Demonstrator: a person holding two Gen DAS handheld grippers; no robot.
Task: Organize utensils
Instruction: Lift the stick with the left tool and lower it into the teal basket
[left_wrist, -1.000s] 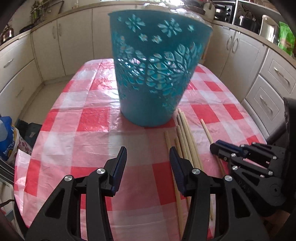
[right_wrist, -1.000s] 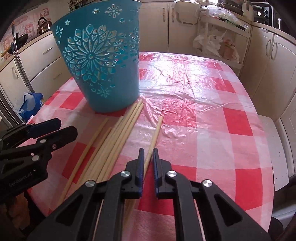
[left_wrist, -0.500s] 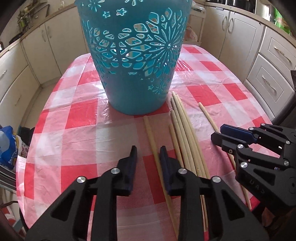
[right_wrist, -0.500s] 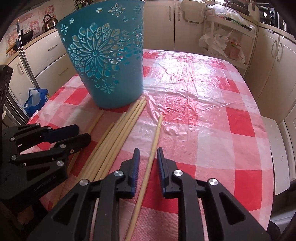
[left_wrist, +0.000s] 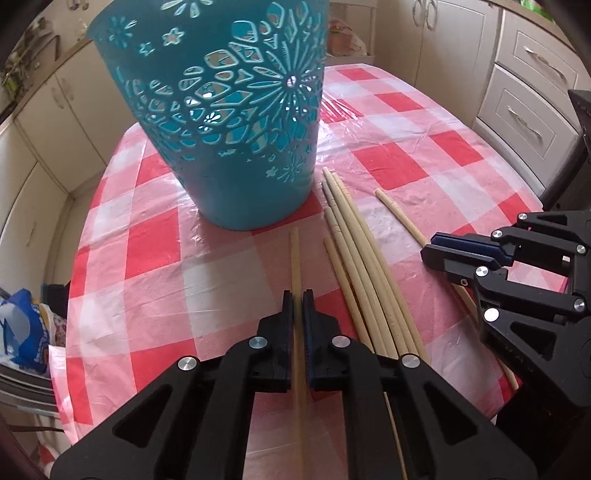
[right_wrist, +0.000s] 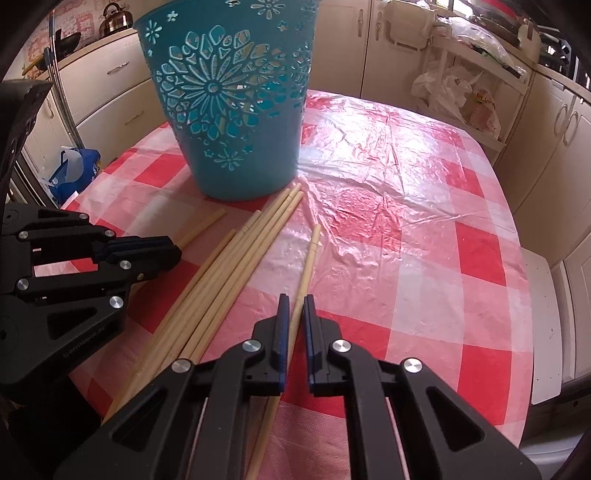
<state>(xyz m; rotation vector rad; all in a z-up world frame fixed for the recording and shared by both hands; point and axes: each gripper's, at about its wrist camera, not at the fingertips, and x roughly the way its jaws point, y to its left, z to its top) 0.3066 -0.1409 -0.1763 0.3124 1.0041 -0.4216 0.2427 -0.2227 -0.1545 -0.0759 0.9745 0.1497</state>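
In the left wrist view, the left gripper (left_wrist: 298, 295) has its black jaws clamped on a single pale, round wooden chopstick (left_wrist: 294, 258) lying on a glossy red-and-white checked plastic tablecloth (left_wrist: 155, 240), just in front of a teal plastic basket (left_wrist: 229, 122) pierced with flower cut-outs, with a bundle of chopsticks (left_wrist: 354, 251) just to its right. In the right wrist view, the right gripper (right_wrist: 294, 299) is pinched on another lone chopstick (right_wrist: 309, 258) right of the bundle (right_wrist: 236, 266), cream kitchen cabinets (right_wrist: 546, 155) surround the table, and no writing is legible.

- I see a teal plastic basket (left_wrist: 236, 122) with cut-out flower patterns.
- My red, pink and white checked plastic tablecloth (right_wrist: 424, 258) shines.
- Pale wooden chopsticks (left_wrist: 364, 266) are plain tan.
- Cream cabinets (left_wrist: 532, 74) behind.
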